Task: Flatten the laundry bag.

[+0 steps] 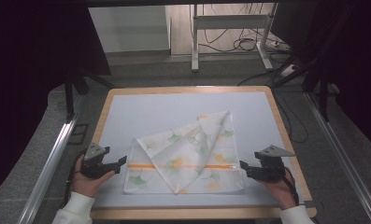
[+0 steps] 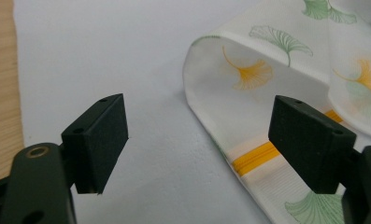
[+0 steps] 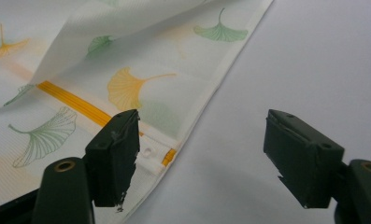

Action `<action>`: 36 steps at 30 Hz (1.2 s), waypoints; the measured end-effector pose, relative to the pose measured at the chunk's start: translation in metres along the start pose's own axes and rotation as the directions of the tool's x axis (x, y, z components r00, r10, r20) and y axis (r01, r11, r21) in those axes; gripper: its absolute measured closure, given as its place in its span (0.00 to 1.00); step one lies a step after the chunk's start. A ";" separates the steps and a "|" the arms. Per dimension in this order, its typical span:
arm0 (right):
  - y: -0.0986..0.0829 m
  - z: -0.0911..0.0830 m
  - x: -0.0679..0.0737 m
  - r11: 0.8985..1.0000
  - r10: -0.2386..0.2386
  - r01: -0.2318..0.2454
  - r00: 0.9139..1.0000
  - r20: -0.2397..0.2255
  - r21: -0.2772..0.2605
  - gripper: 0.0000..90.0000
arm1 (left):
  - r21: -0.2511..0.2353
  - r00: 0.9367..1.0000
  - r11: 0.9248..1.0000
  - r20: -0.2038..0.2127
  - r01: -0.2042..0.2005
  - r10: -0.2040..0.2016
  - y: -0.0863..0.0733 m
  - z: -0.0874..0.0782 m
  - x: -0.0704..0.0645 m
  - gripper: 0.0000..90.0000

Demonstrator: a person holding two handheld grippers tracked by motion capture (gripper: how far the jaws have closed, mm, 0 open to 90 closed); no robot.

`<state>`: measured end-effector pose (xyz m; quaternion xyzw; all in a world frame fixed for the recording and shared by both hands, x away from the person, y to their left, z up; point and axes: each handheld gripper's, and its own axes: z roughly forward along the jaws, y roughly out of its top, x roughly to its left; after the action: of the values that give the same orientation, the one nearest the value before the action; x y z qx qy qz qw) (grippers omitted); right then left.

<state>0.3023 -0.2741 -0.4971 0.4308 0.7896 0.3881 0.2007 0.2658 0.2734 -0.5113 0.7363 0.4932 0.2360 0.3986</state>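
the wide-open left gripper point(image 1: 119, 163) and right gripper point(image 1: 244, 166) flank the ginkgo-print mesh laundry bag point(image 1: 188, 156) lying mid-table, likely light, limp and slippery, best pinched at its hemmed near corners.

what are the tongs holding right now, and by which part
Nothing is held. Both the left tongs and the right tongs are open, one at each side edge of the leaf-print cloth.

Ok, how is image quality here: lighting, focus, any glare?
High view: table evenly lit, surroundings very dark, slightly soft. Left gripper view: cloth sharp, left tongs blurred close up. Right gripper view: cloth and right tongs fairly sharp; no glare, only faint shadows.
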 end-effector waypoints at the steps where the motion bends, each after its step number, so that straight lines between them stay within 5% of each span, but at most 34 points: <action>1: 0.000 0.000 0.000 1.000 0.000 0.000 1.000 0.000 0.000 0.31 | 0.000 1.000 1.000 0.000 0.000 0.000 0.000 0.000 0.000 0.23; 17: 0.002 -0.005 0.003 1.000 -0.021 0.021 1.000 -0.023 -0.020 0.47 | -0.014 0.996 0.997 0.043 -0.082 0.083 0.008 -0.005 -0.028 0.25; 23: 0.002 -0.003 0.005 1.000 -0.019 0.019 0.999 -0.040 0.017 0.63 | -0.012 0.989 0.993 0.078 -0.121 0.122 0.009 -0.003 -0.038 0.26; 28: 0.002 -0.002 0.004 0.999 -0.022 0.025 0.997 -0.077 0.036 0.86 | -0.002 0.985 0.991 0.107 -0.134 0.133 0.010 -0.001 -0.045 0.27; 36: 0.004 -0.003 0.009 0.998 -0.052 0.057 0.991 -0.125 0.038 0.99 | -0.011 0.975 0.986 0.143 -0.169 0.169 0.012 0.001 -0.058 0.27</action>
<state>0.2972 -0.2666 -0.4924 0.3882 0.8198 0.3921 0.1531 0.2495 0.2175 -0.4992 0.7910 0.3991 0.2150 0.4109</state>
